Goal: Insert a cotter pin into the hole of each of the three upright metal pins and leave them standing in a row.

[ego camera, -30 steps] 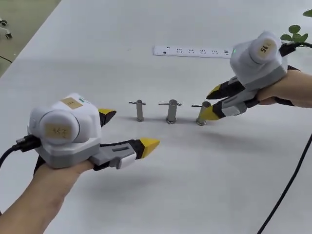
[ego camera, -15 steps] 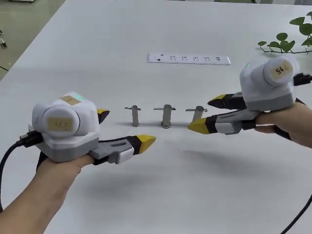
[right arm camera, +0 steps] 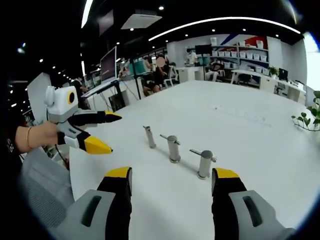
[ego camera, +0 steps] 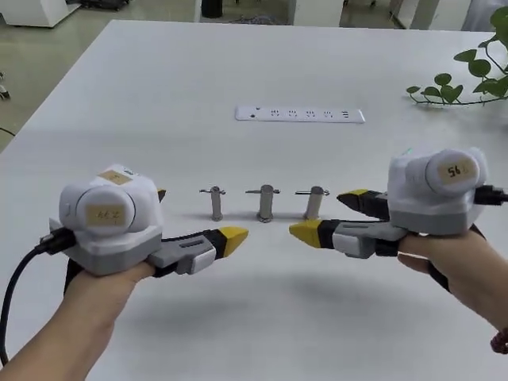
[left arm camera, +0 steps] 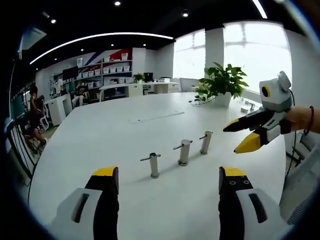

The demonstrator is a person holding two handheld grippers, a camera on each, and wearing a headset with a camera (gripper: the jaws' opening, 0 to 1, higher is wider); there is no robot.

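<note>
My left tongs (ego camera: 198, 214) and right tongs (ego camera: 329, 213) gape wide and empty near the three pins (ego camera: 264, 205), which all look cross-pinned, so I'd just keep clear.

The white bench (ego camera: 238, 63) carries 3 upright metal pins (ego camera: 264, 205) standing in a straight row near its middle, each on its wider base and apart from its neighbour. A thin cotter pin (ego camera: 209, 191) crosses the top of the one at the left end, and the other 2 carry the same crosspiece. Beyond the row a white power strip (ego camera: 300, 115) lies flat, parallel to it. A leafy vine (ego camera: 448, 87) trails onto the bench at its far right edge.
</note>
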